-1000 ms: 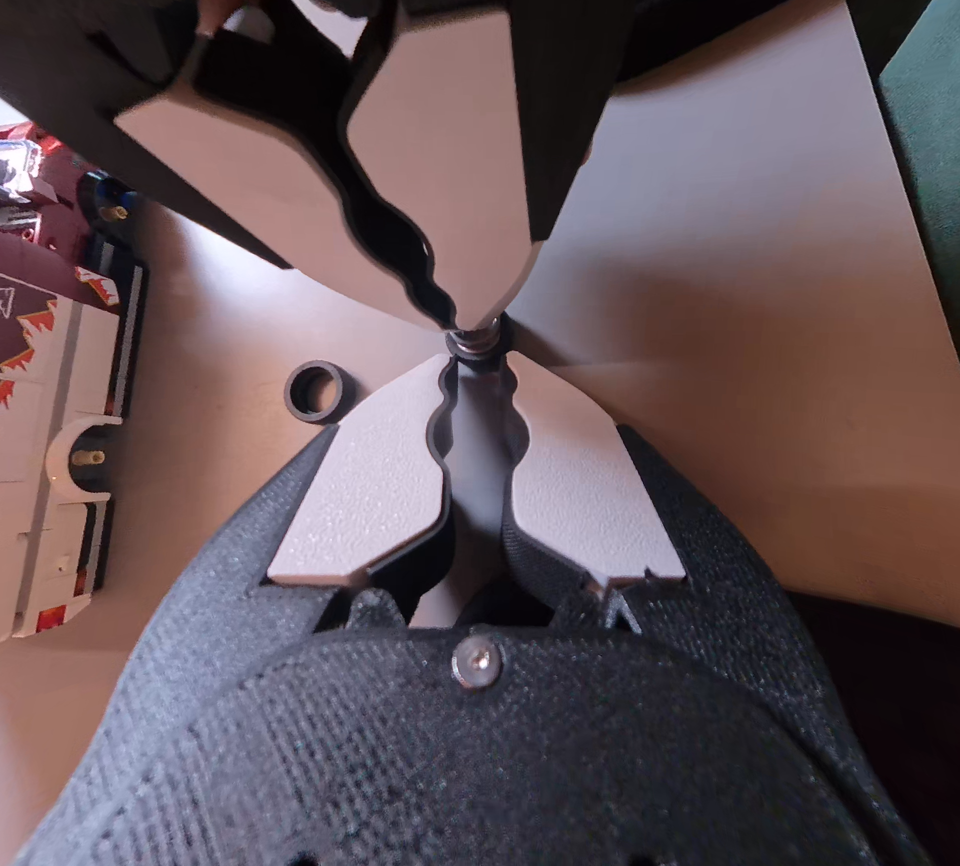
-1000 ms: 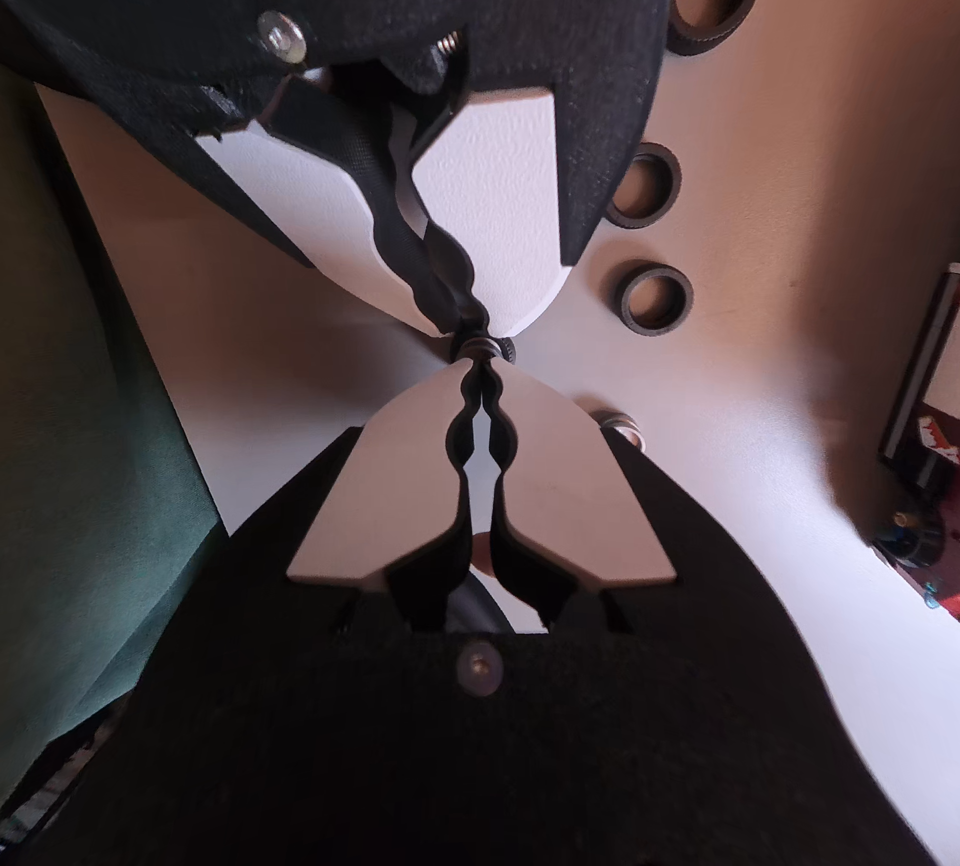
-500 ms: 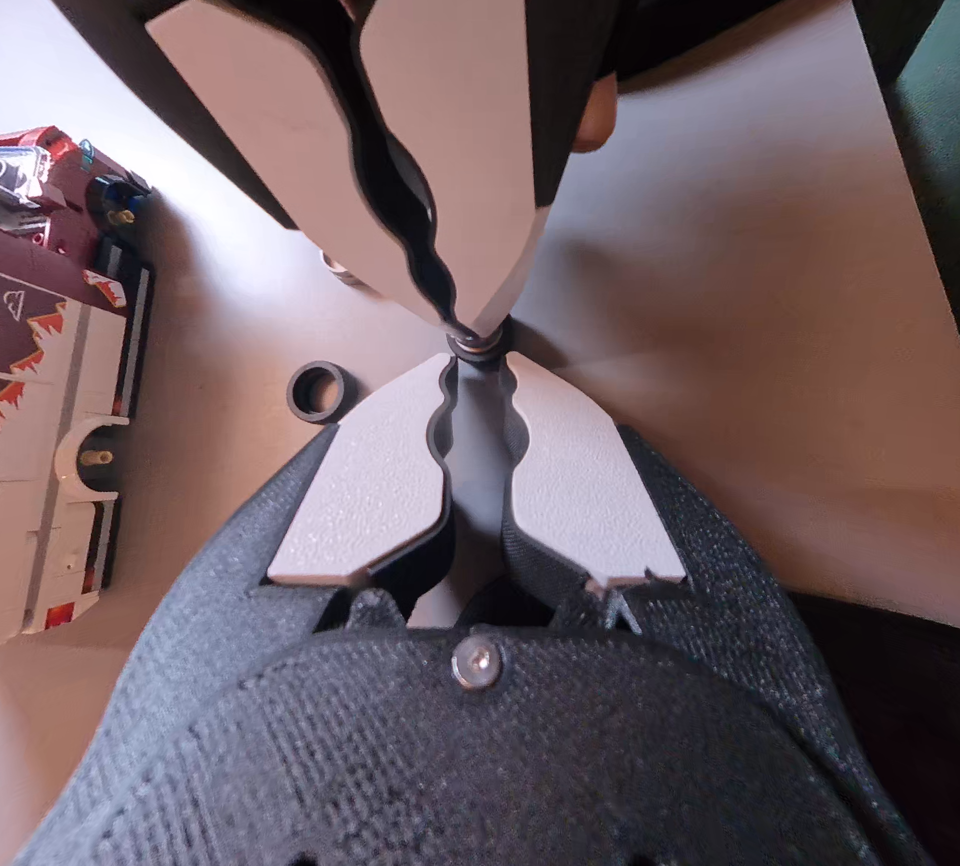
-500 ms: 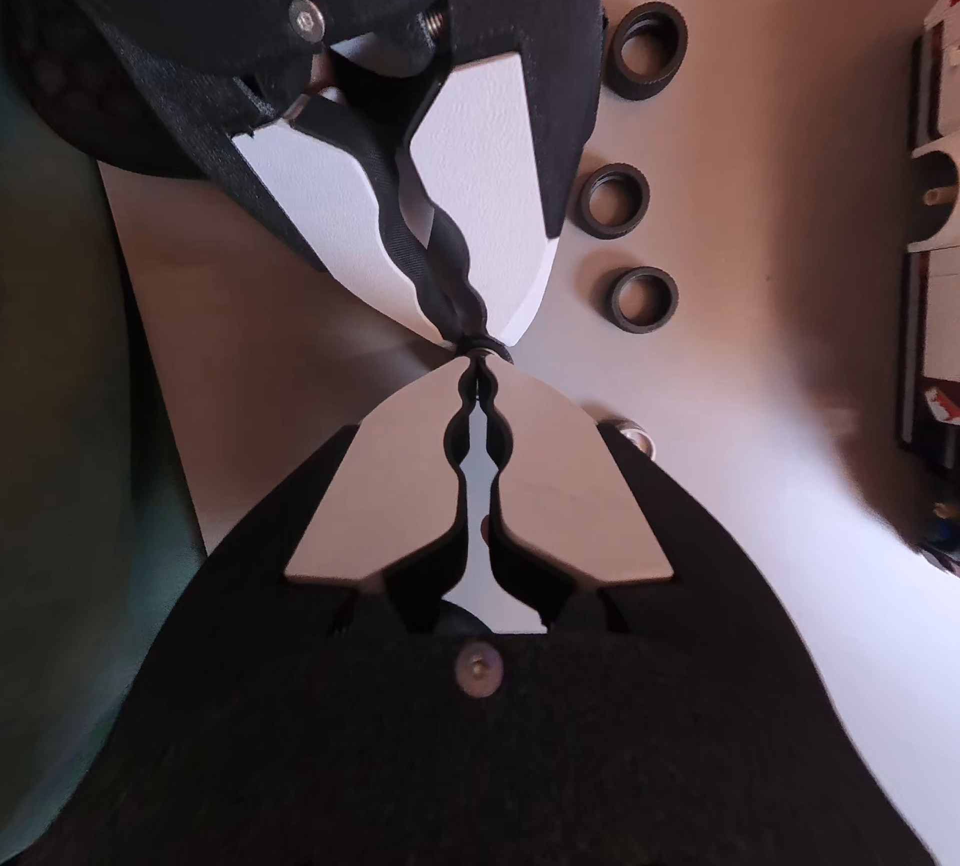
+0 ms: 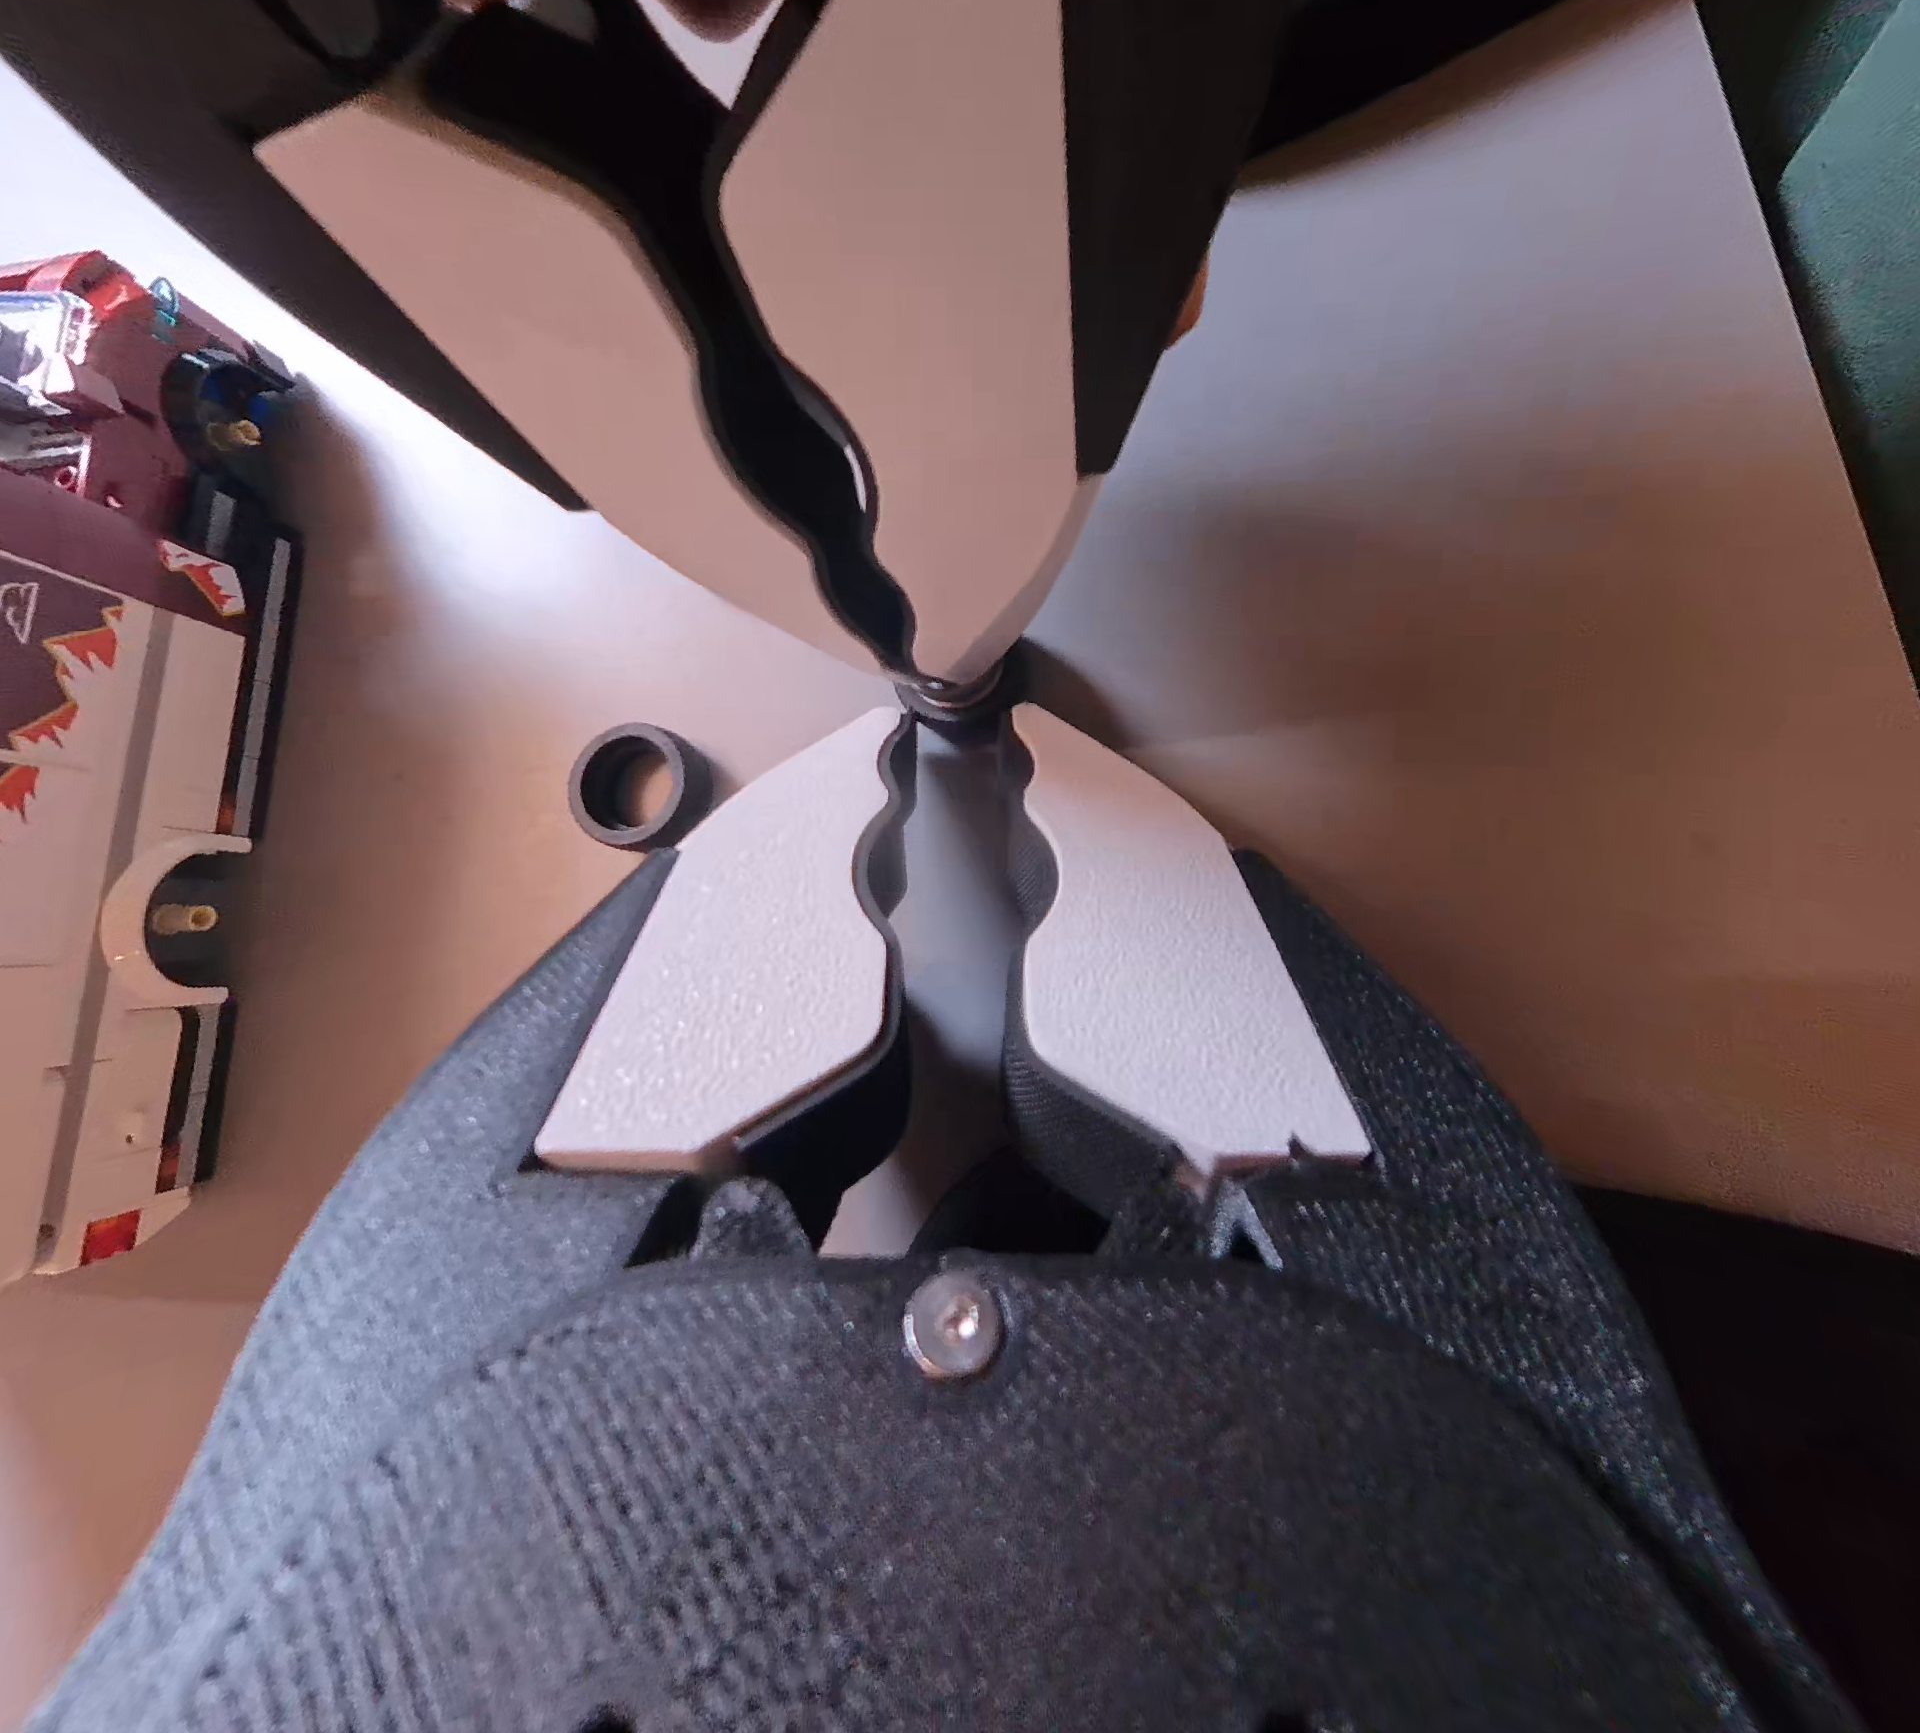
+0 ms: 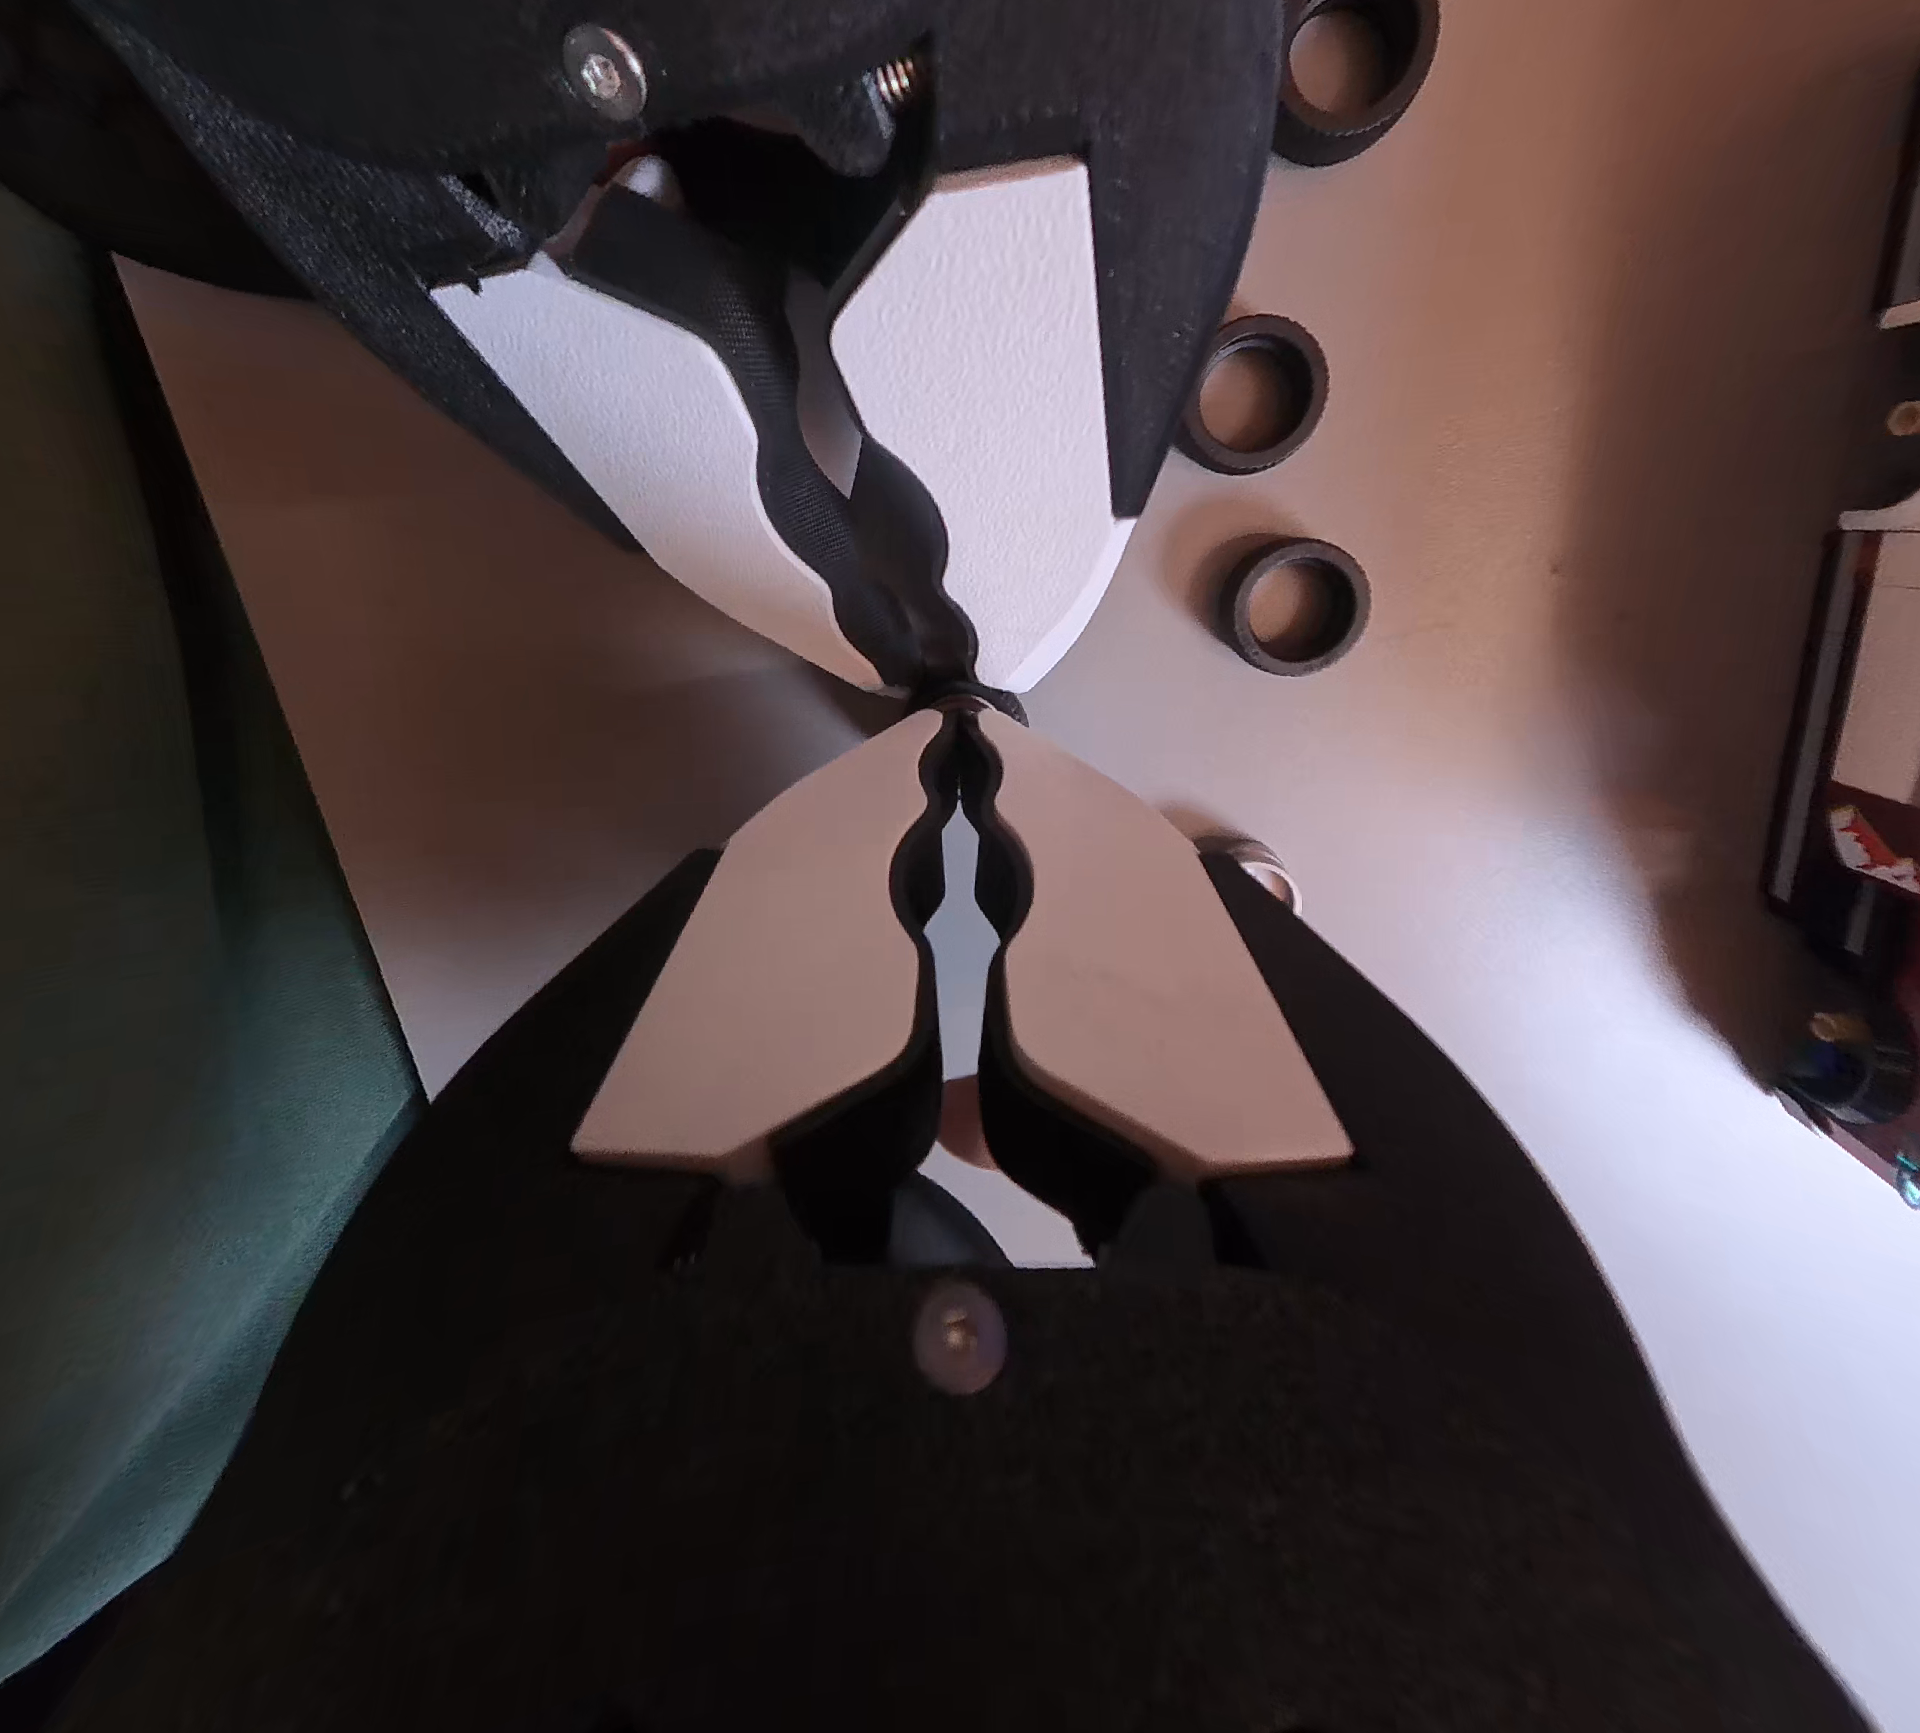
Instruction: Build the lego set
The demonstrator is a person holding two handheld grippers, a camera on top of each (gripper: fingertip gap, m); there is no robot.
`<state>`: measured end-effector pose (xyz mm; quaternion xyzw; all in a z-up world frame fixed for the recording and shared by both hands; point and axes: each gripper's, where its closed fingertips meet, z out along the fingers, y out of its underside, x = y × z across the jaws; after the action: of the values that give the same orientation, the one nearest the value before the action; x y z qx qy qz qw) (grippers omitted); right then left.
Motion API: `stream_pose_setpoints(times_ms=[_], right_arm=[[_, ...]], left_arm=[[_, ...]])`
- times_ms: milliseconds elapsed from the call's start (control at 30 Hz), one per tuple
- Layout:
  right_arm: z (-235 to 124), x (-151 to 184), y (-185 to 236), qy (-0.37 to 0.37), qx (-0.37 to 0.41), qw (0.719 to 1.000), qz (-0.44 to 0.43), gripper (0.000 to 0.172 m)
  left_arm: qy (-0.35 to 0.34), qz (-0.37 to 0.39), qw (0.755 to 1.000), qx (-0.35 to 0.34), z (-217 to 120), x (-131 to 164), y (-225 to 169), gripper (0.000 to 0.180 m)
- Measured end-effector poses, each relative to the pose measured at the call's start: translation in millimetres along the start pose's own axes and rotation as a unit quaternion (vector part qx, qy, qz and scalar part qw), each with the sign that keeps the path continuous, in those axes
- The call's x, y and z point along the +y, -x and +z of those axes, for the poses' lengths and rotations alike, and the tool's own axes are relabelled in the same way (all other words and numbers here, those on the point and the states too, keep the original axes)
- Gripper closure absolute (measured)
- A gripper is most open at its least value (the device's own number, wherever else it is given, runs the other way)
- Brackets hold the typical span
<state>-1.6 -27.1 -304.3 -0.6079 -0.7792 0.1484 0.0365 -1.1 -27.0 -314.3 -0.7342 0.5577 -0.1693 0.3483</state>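
Two claws meet tip to tip on one small ringed part above the tabletop.

A small black-and-silver wheel part [image 5: 951, 696] sits at the centre: the left claw [image 5: 956, 727] is clamped across it, fingers a little apart, while the right claw [image 6: 961, 715] has its fingers together, pinching the same part's near edge. Beside the part to one side lie three black rings [image 6: 1299, 605] in a row on the pale tabletop [image 6: 1455, 904], with a silver ring [image 6: 1262, 862] nearer. Beyond the rings stands a white and maroon toy-brick vehicle [image 5: 114, 748]. On the part's other side is a dark green surface [image 6: 156, 852].
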Motion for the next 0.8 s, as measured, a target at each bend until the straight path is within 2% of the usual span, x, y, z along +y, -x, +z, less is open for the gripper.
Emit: stream_pose_setpoints(times_ms=[533,733,800], right_arm=[[5.4,-3.1,0.0,0.002,-0.013,1.000,-0.018,0.172],[2.3,-3.9,-1.2,-0.031,-0.022,0.999,-0.008,0.172],[1.4,-4.1,-0.5,-0.055,-0.045,0.997,0.018,0.172]], left_arm=[[-0.001,0.002,1.000,0.003,-0.7,0.9,-1.5,0.164],[-0.003,-0.001,1.000,0.003,-0.8,0.2,-0.4,0.165],[-0.004,0.001,1.000,0.001,-0.7,0.0,-0.3,0.165]])
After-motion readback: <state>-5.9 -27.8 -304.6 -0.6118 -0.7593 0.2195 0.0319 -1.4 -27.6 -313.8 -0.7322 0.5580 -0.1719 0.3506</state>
